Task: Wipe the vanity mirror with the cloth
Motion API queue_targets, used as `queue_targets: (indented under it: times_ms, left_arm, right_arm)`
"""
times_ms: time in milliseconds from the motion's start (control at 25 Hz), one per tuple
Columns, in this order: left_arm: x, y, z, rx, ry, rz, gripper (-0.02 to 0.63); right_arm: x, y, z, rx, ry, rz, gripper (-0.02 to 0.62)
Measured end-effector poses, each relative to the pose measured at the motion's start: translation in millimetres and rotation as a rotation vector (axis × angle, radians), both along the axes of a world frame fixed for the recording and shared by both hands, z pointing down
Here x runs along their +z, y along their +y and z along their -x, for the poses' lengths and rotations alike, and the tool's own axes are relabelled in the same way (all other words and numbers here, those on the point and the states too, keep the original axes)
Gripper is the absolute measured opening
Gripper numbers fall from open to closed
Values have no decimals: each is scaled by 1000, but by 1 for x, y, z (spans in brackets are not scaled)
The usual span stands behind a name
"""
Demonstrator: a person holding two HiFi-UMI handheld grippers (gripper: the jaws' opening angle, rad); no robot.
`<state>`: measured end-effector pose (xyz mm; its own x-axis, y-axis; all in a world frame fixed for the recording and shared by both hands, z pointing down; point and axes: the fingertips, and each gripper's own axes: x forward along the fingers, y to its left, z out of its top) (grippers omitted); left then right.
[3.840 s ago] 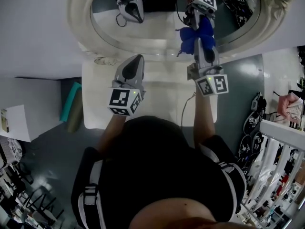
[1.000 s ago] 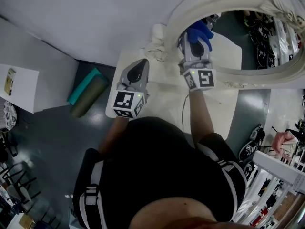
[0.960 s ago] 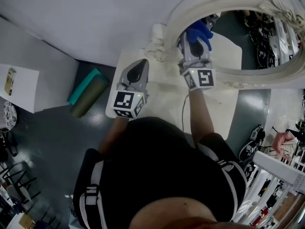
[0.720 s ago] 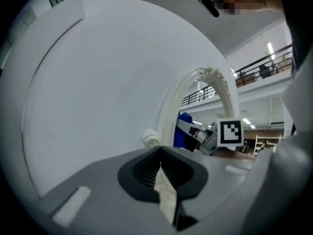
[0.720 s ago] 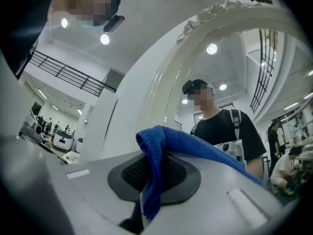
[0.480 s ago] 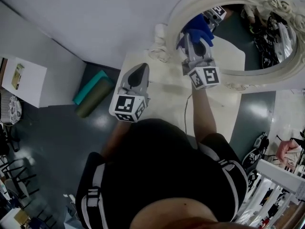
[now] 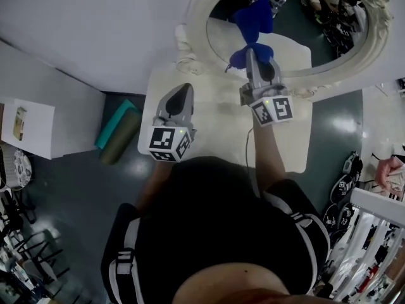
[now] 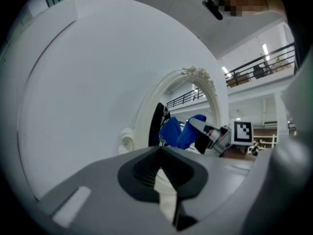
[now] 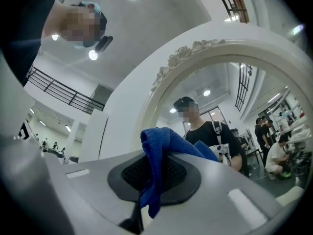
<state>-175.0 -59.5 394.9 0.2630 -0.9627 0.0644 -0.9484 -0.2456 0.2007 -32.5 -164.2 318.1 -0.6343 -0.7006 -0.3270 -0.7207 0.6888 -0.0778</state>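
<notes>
A person stands over a white tabletop [image 7: 215, 128] facing an oval vanity mirror in an ornate cream-white frame [image 7: 195, 24], with a handheld gripper in each hand. The right gripper [image 7: 256, 56] has its jaws clamped on a bunched royal-blue terry cloth [image 7: 242, 57]. The cloth is held up at the lower part of the glass and meets its own reflection there. Whether the fabric actually presses on the pane cannot be told from here. In the right gripper view the cloth [image 9: 155, 148] billows above the closed jaws, and one tail hangs down between them.

The left gripper [image 7: 180, 92] hovers over the table just beside the frame's lower left edge. Its jaws are drawn together on nothing.

The cloth looks light, soft and limp, and it likely drags a little on the glass rather than sliding freely. It is best pinched at a thick fold, with a pad of fabric standing proud of the hard jaw tips. The mirror appears the fragile party. The pane could scratch or the stand could rock under pressure, so the carved frame seems the safer place to steady it.
</notes>
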Motion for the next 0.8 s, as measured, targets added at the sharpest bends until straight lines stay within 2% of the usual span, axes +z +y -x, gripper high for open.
queue_targets:
  times_ms: [360, 560, 800]
  left_arm:
    - [-9, -19, -88, 163, 15, -14, 8]
    - [-21, -35, -118, 217, 18, -43, 8]
    - [-37, -50, -137, 270, 11, -78, 8]
  right_arm:
    - [14, 25, -120, 207, -9, 50, 26]
    - [19, 33, -163, 289, -19, 58, 26]
    - [19, 38, -190, 356, -34, 60, 26]
